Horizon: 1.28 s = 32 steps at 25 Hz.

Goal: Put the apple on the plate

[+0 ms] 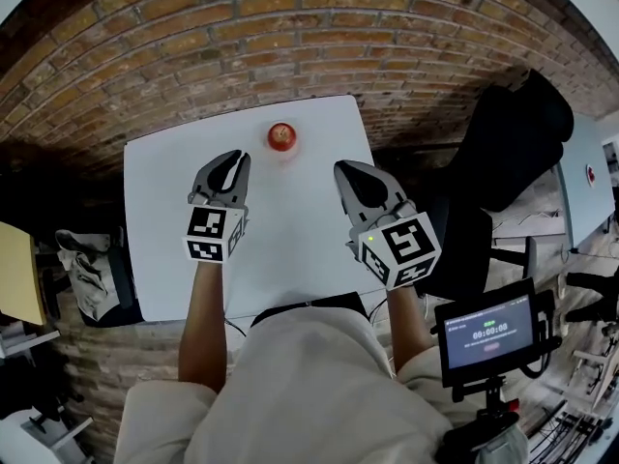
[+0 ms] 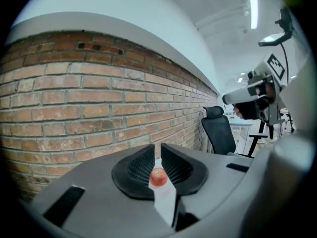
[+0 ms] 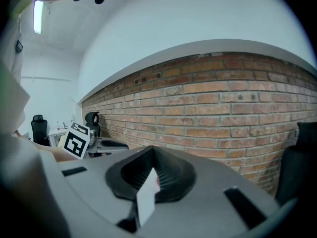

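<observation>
A red apple [image 1: 281,136] stands near the far edge of the white table [image 1: 164,230], close to the brick wall. I cannot make out a plate against the white top. My left gripper [image 1: 235,157] hovers over the table just short of the apple and to its left. Its jaws are drawn together to a thin slit with nothing in them. Through that slit the left gripper view shows the apple [image 2: 158,177] further off. My right gripper [image 1: 349,170] hangs to the apple's right, jaws meeting at the tips, empty.
A brick wall [image 1: 290,37] runs right behind the table. A black office chair [image 1: 513,143] stands at the table's right, with a second table [image 1: 580,177] beyond it. A small screen on a stand [image 1: 486,332] is at my lower right, and a bag [image 1: 92,269] lies at the left.
</observation>
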Motion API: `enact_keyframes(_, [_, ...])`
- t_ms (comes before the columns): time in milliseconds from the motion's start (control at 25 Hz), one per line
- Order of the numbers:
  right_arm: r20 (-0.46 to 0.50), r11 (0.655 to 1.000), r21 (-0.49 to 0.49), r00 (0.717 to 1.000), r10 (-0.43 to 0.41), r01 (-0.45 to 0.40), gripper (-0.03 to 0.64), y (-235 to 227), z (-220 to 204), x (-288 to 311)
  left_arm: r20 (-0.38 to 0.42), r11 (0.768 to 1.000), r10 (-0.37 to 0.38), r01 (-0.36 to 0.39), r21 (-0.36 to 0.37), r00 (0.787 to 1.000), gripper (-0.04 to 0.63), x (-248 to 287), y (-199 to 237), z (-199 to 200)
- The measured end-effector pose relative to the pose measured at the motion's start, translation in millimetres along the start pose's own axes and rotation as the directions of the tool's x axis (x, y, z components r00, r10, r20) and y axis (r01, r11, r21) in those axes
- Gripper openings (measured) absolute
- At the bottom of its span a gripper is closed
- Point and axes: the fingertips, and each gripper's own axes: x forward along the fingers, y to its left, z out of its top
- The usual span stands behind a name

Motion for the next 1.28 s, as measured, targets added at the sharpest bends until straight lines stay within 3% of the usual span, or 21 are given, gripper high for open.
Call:
enact_keyframes(200, [0.043,0.999,-0.026,0.999,0.025,-0.024,0.003,17,19,-2,0.083,0.999,0.042,-0.044,0.025,0.996,0.008,-37,2,38])
enact_keyframes(640, [0.121,0.996,-0.081,0.991,0.049,-0.04,0.003,31,54,-22,0.207,0.998,0.054,-0.062,0.031,0.977,0.008,-86,-27,91])
enact_keyframes(800, [0.127,0.994,-0.095,0.99,0.058,-0.046,0.003,43,64,-34,0.226,0.998,0.057,-0.058,-0.002,0.973,0.008,-107,-37,101])
enact_keyframes(1280, [0.15,0.987,-0.154,0.986,0.071,-0.048,0.003,53,79,-42,0.254,0.997,0.047,-0.062,0.055,0.966,0.008,-124,-53,118])
